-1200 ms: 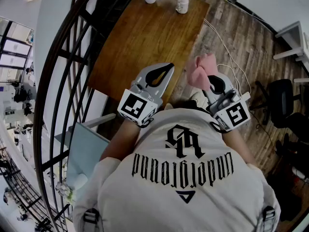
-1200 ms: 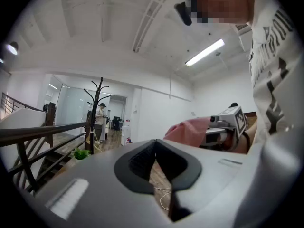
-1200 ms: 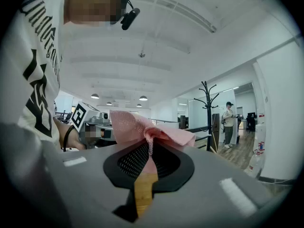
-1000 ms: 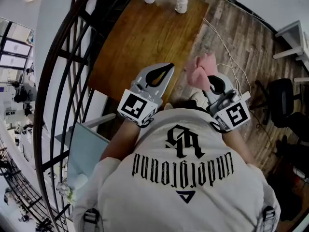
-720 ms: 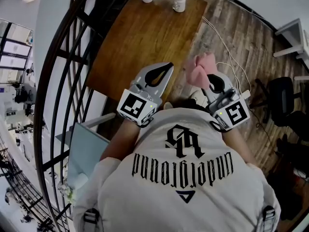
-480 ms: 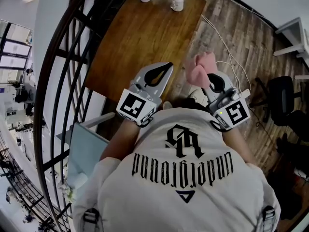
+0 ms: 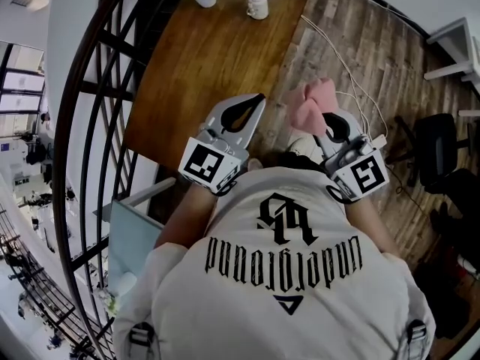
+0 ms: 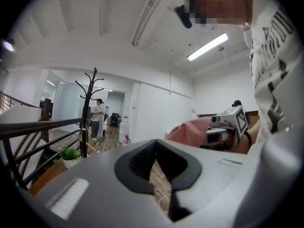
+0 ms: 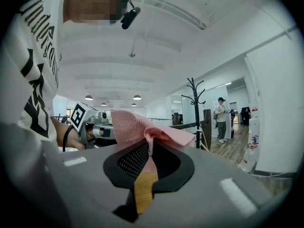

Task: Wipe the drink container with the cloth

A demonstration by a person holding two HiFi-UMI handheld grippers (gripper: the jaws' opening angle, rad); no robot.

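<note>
Pink cloth, crumpled, pinched by right tool | left tool pressed together | pale drink container upright

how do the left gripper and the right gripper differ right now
The left gripper is shut on nothing; the right gripper is shut on a pink cloth. From the head view, left gripper sits over the wooden table, right gripper over plank floor. Both are closed.
</note>
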